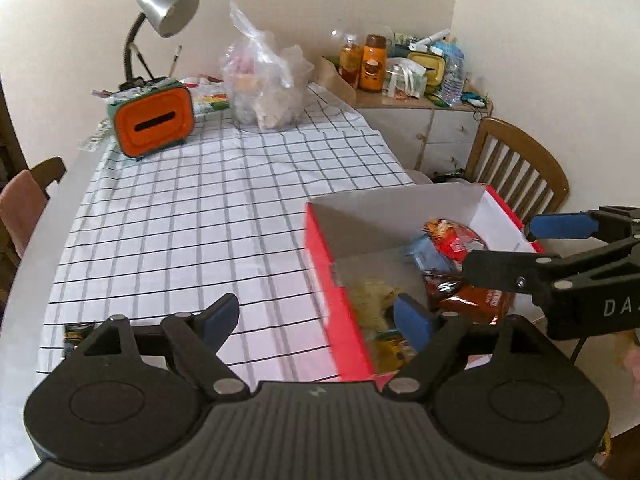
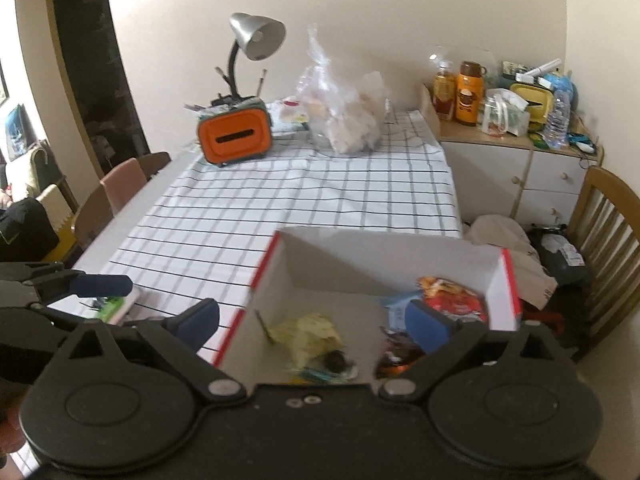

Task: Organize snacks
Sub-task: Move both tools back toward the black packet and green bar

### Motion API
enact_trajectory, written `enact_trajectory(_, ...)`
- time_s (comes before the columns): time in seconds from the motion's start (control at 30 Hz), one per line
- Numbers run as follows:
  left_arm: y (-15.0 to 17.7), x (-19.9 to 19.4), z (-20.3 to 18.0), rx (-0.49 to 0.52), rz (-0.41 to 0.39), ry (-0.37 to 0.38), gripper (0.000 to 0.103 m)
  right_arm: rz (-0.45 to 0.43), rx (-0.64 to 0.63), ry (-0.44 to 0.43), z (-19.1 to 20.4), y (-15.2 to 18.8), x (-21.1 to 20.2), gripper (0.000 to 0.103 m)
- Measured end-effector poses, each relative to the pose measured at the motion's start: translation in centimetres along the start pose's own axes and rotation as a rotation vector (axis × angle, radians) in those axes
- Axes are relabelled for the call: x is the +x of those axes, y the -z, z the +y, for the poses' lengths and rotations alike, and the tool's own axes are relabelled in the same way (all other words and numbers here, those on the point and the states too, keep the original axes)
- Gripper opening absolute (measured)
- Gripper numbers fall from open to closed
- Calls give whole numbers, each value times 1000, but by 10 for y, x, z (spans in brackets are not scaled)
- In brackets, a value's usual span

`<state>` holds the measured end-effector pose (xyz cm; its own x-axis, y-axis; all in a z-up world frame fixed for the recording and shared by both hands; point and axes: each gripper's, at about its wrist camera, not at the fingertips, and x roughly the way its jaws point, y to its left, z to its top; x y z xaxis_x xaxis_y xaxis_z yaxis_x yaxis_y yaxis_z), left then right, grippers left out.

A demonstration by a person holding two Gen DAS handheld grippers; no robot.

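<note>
Both grippers hang wide open with nothing between the pads. My left gripper [image 1: 316, 320] straddles the near red wall of the box [image 1: 320, 264], one pad over the checked cloth [image 1: 192, 208], the other over the box interior. My right gripper [image 2: 316, 320] sits above the same box [image 2: 264, 276], its right pad in front of the red snack bag [image 2: 452, 300]. Inside the box I see a yellow packet [image 2: 310, 334], the red bag [image 1: 456, 236], a brown-orange packet [image 1: 476, 300] and a pale blue one [image 1: 424, 254], all lying loose on the floor of the box. One more small packet [image 1: 76, 334] lies on the tabletop outside, at the near left edge. Further back stand an orange case [image 1: 154, 122], a lamp [image 1: 166, 10] and a clear plastic bag [image 1: 264, 88].
</note>
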<state>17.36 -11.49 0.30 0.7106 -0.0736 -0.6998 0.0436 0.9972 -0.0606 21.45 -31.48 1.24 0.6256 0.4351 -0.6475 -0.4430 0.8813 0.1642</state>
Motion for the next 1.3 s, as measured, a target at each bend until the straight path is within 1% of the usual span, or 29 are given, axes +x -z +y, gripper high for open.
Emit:
enact_trajectory(0.13,8,-11,24,-7,-22,-4,86,0,2,-30,23,1,3,102)
enact_trajectory(0.27,18,-21,52,-18,-40,-9,91,-10,-5,-53,47,3,8,103)
enact_trajectory(0.43,31,-29,90,-7,-53,-29,93,-8,-17,-87,79,6,18,103)
enact_trajectory(0.63,43,-30,141,-16,-23,-68,93,26,-54,-104,121,10,37,103)
enact_trajectory(0.87,54,-20,193,-36,9,-128,93,67,-82,-113,159,10,61,103)
enact_trajectory(1.03,58,-6,225,-56,47,-149,93,94,-114,-105,183,11,81,103)
enact_trajectory(1.3,65,34,270,-118,144,-173,93,160,-114,-111,210,16,121,103)
